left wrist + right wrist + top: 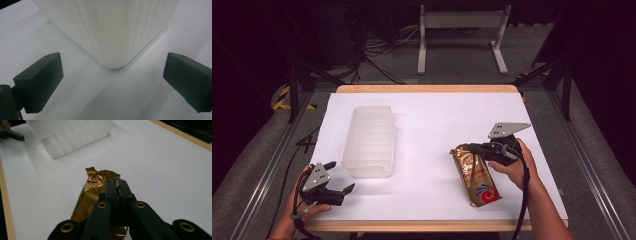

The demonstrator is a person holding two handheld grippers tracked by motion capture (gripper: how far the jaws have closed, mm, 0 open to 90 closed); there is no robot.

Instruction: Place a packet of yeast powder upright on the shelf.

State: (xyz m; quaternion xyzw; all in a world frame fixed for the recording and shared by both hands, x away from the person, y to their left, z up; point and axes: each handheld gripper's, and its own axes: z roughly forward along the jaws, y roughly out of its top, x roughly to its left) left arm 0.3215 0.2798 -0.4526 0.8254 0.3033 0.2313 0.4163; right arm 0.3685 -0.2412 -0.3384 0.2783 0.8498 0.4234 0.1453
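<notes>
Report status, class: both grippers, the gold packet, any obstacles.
Left gripper open, facing plastic tub. Right gripper shut on gold packet. White table between them bare.

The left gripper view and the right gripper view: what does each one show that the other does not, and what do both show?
Left gripper view alone: its own two jaws set wide apart, with a rounded corner of the bin close ahead and between them.

Right gripper view alone: the right gripper pinching the gold bag near its crimped end, the table's wooden edge, and one jaw of the left gripper far off by the bin.

Both: the ribbed translucent bin and the white tabletop.
</notes>
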